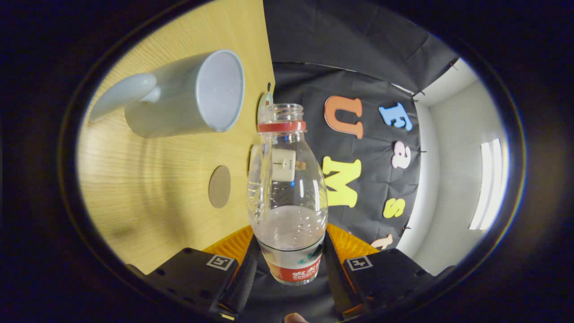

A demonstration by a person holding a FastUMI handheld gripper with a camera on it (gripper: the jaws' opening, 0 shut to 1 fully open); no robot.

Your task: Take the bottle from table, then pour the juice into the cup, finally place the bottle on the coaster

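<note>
Fingers (289, 251) clamped on bottle (287, 188) (uncapped), mouth near cup (188, 96); coaster (219, 186) beside.

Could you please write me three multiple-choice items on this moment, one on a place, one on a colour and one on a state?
1. Where is the round coaster?
A. On the wooden table, between the fingers and the cup
B. Under the cup
C. Inside the cup

2. What colour is the ring around the neck of the bottle?
A. Green
B. Red
C. Yellow

3. What state is the bottle's mouth in?
A. Capped
B. Open, no cap
C. Covered by a hand

Answers: 1 A, the disc lies bare on the wood, apart from the cup. 2 B, a red band sits below the threads. 3 B, the threaded rim is bare, while the hand-held gripper clamps the bottle's lower body.
</note>
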